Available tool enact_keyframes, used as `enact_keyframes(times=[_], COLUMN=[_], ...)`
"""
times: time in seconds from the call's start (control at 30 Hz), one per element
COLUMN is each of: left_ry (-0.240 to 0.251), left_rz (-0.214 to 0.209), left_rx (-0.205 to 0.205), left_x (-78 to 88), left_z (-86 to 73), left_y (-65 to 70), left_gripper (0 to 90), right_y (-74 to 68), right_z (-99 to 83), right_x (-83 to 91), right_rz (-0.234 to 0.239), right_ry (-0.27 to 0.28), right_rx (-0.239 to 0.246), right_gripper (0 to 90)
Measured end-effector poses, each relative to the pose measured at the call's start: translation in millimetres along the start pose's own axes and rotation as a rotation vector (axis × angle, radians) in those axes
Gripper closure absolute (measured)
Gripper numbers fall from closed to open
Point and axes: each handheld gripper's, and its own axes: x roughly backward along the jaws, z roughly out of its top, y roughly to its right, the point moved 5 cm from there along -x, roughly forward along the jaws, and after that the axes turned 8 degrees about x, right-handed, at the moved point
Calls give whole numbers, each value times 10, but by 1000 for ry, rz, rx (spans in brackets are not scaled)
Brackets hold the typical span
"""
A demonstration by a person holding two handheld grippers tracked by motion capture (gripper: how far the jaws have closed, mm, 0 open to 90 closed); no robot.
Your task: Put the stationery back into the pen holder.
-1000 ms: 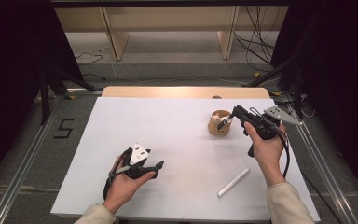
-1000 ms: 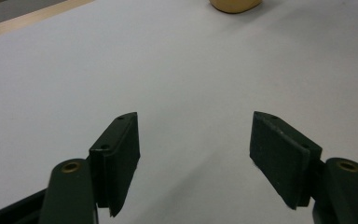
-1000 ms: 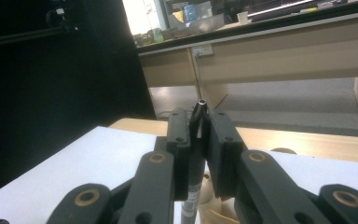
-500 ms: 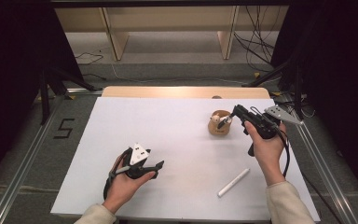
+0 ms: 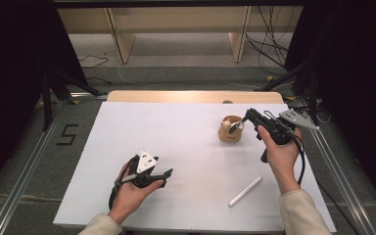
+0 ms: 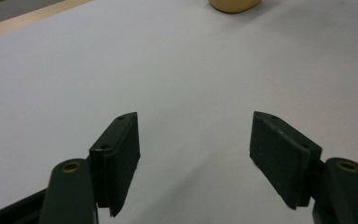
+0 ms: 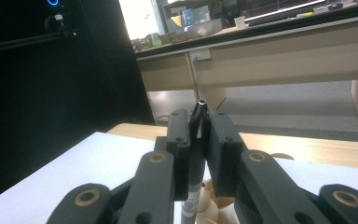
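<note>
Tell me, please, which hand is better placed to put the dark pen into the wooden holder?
Right. The right gripper is shut on the dark pen, directly above the wooden holder. The left gripper rests open, far from it.

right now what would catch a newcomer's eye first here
First the right gripper, at the far right of the white table, shut on a dark pen above a small wooden cup. Next the white marker lying near the table's front edge, then the left gripper resting open at front left.
</note>
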Motion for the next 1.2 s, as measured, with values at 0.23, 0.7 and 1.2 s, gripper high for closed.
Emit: enact_keyframes(times=[0.23, 0.7, 1.2], left_ry=[1, 1, -1], left_rz=[-1, -2, -1], left_rx=[2, 3, 3], left_x=[-5, -7, -6], left_z=[0, -1, -4], left_y=[3, 6, 2], left_gripper=[333, 333, 333], right_y=[22, 88, 150], right_z=[20, 60, 73], right_x=[8, 20, -32], right_rz=[-4, -30, -61], right_ry=[8, 26, 35], right_rx=[-3, -6, 15], right_gripper=[806, 806, 806])
